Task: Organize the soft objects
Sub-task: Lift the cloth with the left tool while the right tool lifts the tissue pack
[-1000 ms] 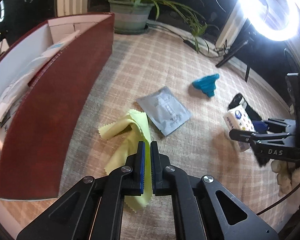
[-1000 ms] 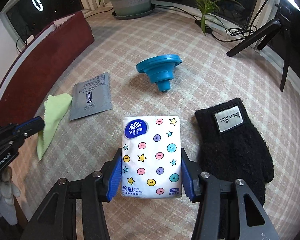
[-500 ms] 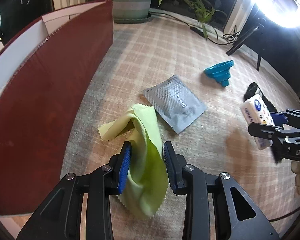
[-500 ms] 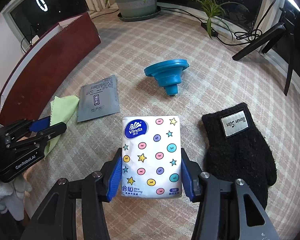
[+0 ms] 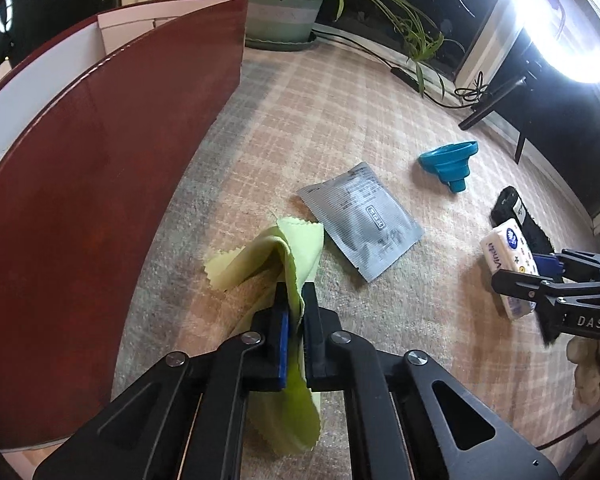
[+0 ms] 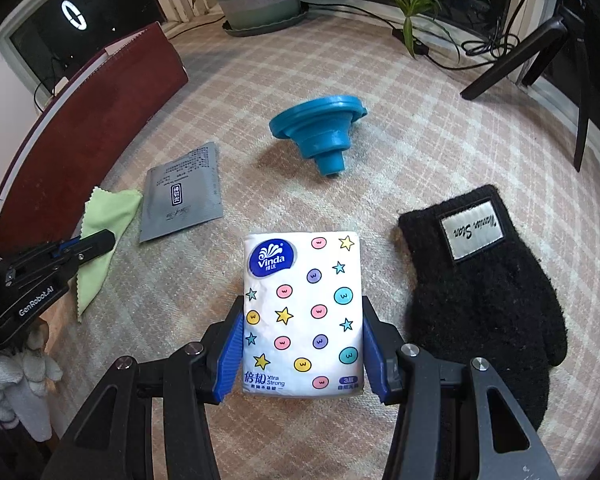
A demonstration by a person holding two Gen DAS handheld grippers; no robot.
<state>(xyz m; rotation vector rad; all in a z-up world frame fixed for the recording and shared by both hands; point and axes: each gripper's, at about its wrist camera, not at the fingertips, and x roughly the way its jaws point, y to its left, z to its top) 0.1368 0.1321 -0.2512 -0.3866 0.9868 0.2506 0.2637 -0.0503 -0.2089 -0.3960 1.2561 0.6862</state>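
Surface: plaid rug [image 6: 440, 136], pink and cream, carried everything.
Left tongs [image 5: 295, 304]: mine, pinched tight on the yellow-green cloth [image 5: 296, 240], beside the dark red box [image 5: 100, 200].
Right tongs [image 6: 302, 344]: mine, clamped on the Vinda tissue pack [image 6: 302, 312].
Loose items: grey sachet [image 6: 182, 196] touching the cloth; blue funnel [image 6: 320, 132]; black glove [image 6: 484, 292] just beside the pack.

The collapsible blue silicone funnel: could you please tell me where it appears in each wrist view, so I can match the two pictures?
Left wrist view: the collapsible blue silicone funnel lies upper right of centre on the checked rug, right of the grey foil sachet.
Right wrist view: the funnel sits just above centre, beyond the held tissue pack.
Shared landmark: the grey sachet, left of the funnel in both.
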